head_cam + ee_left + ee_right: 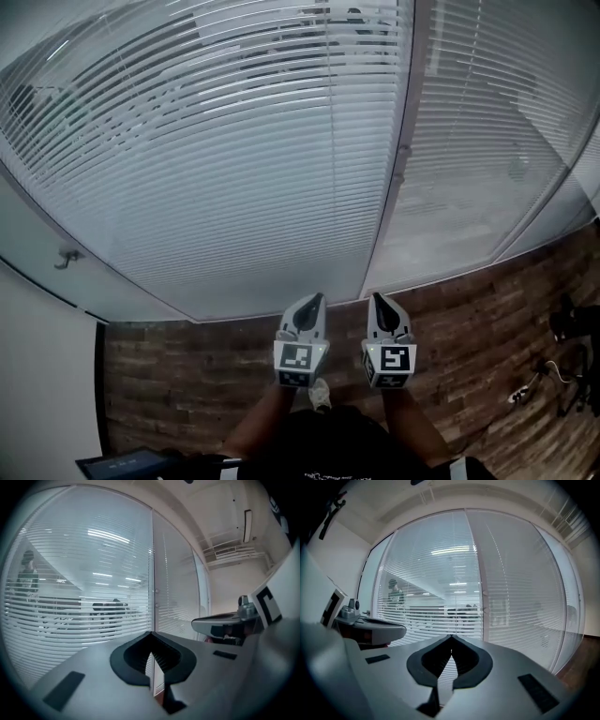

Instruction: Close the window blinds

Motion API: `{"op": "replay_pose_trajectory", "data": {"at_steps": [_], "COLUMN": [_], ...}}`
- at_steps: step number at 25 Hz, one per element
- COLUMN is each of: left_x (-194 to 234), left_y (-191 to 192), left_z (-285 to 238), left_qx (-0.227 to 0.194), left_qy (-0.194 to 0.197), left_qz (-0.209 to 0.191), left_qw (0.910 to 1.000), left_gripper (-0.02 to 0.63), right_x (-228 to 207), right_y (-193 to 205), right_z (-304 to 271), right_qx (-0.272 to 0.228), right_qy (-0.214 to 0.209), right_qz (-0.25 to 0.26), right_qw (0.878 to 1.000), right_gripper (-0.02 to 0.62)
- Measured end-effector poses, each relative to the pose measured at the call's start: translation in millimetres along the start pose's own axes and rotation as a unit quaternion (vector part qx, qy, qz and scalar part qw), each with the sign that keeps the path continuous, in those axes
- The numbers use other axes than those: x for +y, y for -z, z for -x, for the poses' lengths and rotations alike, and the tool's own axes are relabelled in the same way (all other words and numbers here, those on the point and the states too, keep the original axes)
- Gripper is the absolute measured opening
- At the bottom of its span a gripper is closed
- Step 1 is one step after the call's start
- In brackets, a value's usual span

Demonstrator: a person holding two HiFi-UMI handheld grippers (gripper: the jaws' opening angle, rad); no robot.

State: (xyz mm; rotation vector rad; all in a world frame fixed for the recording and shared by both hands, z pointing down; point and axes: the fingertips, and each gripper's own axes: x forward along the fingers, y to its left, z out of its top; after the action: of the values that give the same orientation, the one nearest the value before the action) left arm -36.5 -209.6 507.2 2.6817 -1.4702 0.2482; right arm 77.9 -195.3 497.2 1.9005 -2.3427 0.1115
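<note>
Your left gripper (316, 300) and right gripper (377, 300) sit side by side low in the head view. Each has its jaws brought together at the tips, with nothing between them, and its own view confirms that.

Ahead of both, well apart from the tips, hang the blinds (234, 141): one wide run on the left pane and a narrower run (478, 131) on the right pane. Their slats (93, 573) are tilted partly open, so the lit room beyond shows through.

Expect those slats to be thin, light and easily kinked. Don't pinch or push one, since it would likely bend or slip.

Look for a control instead. I see no cord or wand in any view, but a small fitting (403, 151) sits on the post (410, 84) between the two panes. It may be the tilt control, though it is too small to tell. If it is, it probably needs only a light grip and a gentle turn.

Further out, a handle (66, 256) sticks out at the far left, and the wooden floor (187, 366) runs below the glass.
</note>
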Motion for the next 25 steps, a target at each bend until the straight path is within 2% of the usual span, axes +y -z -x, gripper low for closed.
{"op": "replay_pose_trajectory", "data": {"at_steps": [6, 11, 20, 25], "left_x": [19.2, 29.9, 32.7, 44.2], "left_y": [-5.3, -16.7, -25.9, -39.6], "left_z": [-17.6, -29.7, -45.5, -49.6], "left_qx": [-0.008, -0.016, -0.031, -0.044], "left_qy": [0.011, 0.028, 0.052, 0.041], "left_qz": [0.015, 0.024, 0.017, 0.007], "left_qw": [0.9998, 0.9992, 0.9980, 0.9981], "left_gripper": [-0.005, -0.005, -0.005, -0.005], "right_x": [3.6, 6.6, -3.8, -9.7], "right_y": [-11.3, -28.0, -44.4, -45.2], "right_z": [-17.8, -28.2, -50.8, -63.2], "right_qx": [0.002, -0.010, -0.022, -0.022], "right_qy": [0.017, 0.019, 0.043, 0.042], "right_qz": [0.021, 0.015, 0.027, 0.028], "right_qw": [1.000, 1.000, 0.998, 0.998], "right_gripper": [0.002, 0.002, 0.002, 0.002]}}
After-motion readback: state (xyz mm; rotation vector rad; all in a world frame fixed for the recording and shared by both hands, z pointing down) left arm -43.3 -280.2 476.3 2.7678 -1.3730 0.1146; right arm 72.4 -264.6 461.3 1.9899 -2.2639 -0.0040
